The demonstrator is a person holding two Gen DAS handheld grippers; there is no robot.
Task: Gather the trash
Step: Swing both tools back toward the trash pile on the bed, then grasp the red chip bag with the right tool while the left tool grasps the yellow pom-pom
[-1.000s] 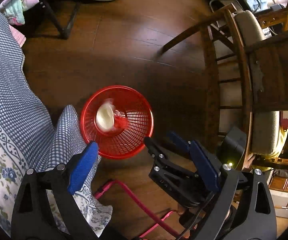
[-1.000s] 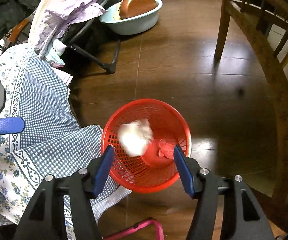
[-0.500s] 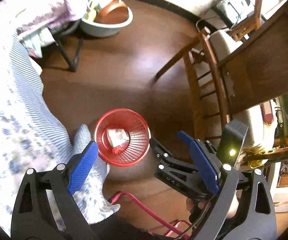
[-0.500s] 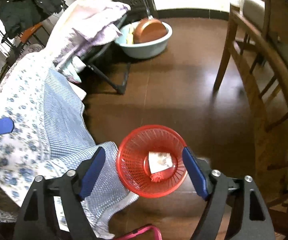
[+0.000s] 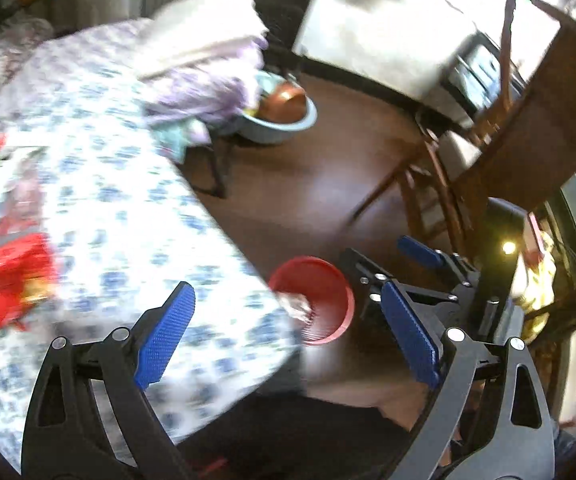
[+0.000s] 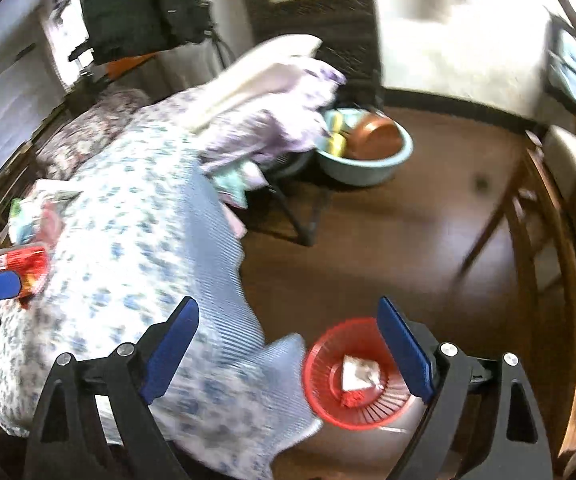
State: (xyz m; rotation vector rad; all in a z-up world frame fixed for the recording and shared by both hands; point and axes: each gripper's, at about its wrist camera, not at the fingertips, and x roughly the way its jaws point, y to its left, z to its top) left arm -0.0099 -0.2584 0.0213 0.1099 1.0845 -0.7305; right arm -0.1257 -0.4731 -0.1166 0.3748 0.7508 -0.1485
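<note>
A blue-and-white floral cloth (image 6: 127,248) draped over a surface is seen ahead and left of both pairs of jaws, with a blurred red packet (image 5: 7,280) lying on it left of the left gripper (image 5: 288,340). The round red plastic mesh basket (image 6: 352,376) stands on the brown wooden floor (image 6: 388,248), just inside the right finger of the right gripper (image 6: 288,352). Crumpled white paper trash (image 6: 358,372) is seen inside it; both grippers are spread wide with nothing held.

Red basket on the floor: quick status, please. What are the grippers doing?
Both hand-held grippers, left and right, open, empty. Red basket holds white wrapper. Red packet on floral cloth.
</note>
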